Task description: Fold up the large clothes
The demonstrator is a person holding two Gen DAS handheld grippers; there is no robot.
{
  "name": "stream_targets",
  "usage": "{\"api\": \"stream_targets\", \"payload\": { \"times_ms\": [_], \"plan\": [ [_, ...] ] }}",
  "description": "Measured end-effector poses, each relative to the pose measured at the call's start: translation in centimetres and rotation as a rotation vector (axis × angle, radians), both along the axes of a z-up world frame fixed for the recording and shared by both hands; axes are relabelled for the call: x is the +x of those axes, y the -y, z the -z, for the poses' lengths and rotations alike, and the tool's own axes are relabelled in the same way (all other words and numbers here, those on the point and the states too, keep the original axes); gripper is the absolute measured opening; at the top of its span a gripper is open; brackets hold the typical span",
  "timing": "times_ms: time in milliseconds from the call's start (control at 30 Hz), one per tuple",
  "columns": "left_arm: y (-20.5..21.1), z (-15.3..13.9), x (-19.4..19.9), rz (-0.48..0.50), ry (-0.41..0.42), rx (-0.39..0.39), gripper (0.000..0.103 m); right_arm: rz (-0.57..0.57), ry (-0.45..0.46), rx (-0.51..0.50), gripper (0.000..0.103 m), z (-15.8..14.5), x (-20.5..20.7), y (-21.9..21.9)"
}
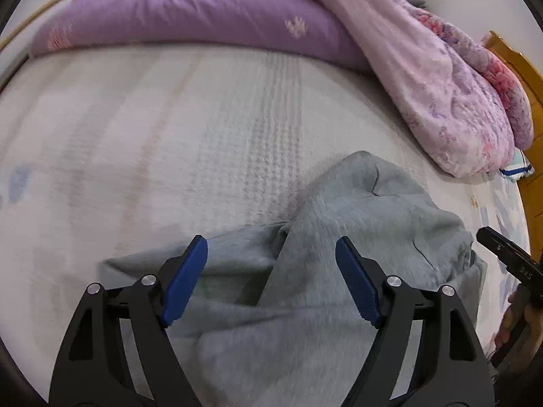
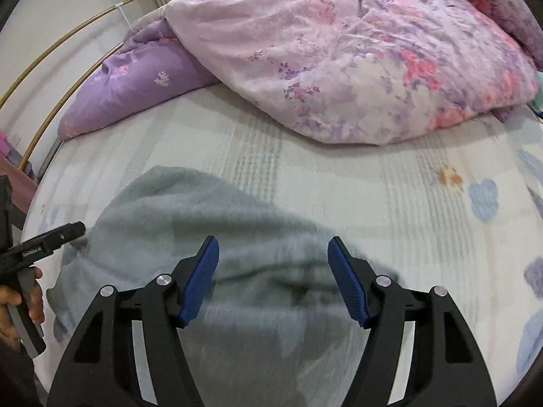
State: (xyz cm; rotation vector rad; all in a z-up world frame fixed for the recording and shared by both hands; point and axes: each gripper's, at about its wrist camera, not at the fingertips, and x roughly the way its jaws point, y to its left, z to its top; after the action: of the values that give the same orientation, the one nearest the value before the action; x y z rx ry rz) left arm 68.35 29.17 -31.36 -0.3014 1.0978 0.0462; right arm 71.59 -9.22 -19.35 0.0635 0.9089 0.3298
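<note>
Pale, waffle-textured bedding covers the bed, printed here and there with faded blue shapes, and a lilac floral quilt is heaped along its far side with a plainer purple quilt bunched beside it. A wooden bed frame shows at the right edge of the left wrist view, and thin curved rods arc past the far left of the right wrist view.

On the near part of the bed lies the grey garment — a soft, fleecy piece, rumpled rather than flat, with a ridge of cloth rising toward the middle of the bed and loose folds spilling toward the viewer.

The left gripper hangs over the garment's nearer folds with its blue pads spread wide; grey cloth shows in the gap, below the pads, and neither pad presses on it. The right gripper hangs likewise above the same garment, its blue pads also held apart with nothing pinched between them — the fabric lies underneath, blurred.

Each gripper shows in the other's view: the right one enters at the right edge of the left wrist view, just beside the garment's right border, and the left one comes in at the left edge of the right wrist view, held by a hand near the garment's left border.
</note>
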Motion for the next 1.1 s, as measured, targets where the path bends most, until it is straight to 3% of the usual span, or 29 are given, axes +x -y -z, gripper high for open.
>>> {"api": "stream_targets", "payload": {
  "times_ms": [100,367,433,467,500,533,567,667,833,933,1100],
  "plan": [
    [1.0,0.8,0.8,0.042,0.009,0.023,0.067,-0.005,-0.006,-0.012,0.064,0.6,1.9,-0.1],
    [3.1,2.1,3.1,0.106,-0.004,0.053,0.057,-0.060,-0.119,-0.033,0.064,2.8,5.4,-1.2],
    [3.4,2.3,3.3,0.118,-0.004,0.053,0.037,-0.059,-0.199,-0.020,0.063,4.1,6.2,-1.3],
    [3.7,2.4,3.3,0.127,-0.002,0.082,0.032,-0.061,-0.205,-0.019,0.056,4.4,6.2,-1.3],
    [4.1,2.2,3.2,0.128,0.013,0.137,0.019,-0.066,-0.183,-0.033,0.047,4.4,6.0,-1.4],
    [4.4,1.9,3.2,0.122,0.032,0.160,0.010,-0.072,-0.158,-0.044,0.027,4.2,5.8,-1.6],
    [4.4,1.5,3.2,0.113,0.049,0.160,0.008,-0.076,-0.119,-0.046,0.020,3.7,5.3,-1.8],
    [5.0,-0.4,3.0,0.097,0.115,0.194,0.005,-0.075,-0.020,-0.062,0.014,2.0,3.9,-2.2],
    [4.9,-4.4,2.6,0.073,0.206,0.179,0.005,-0.059,0.120,0.020,0.013,-2.1,1.5,-1.4],
    [3.8,-6.5,2.4,0.031,0.234,0.083,0.005,-0.048,0.130,0.081,0.013,-3.8,1.0,-0.5],
    [3.6,-10.5,1.0,0.031,0.288,0.036,0.005,-0.053,0.142,0.212,0.013,-7.4,-0.1,0.2]
  ]
}}
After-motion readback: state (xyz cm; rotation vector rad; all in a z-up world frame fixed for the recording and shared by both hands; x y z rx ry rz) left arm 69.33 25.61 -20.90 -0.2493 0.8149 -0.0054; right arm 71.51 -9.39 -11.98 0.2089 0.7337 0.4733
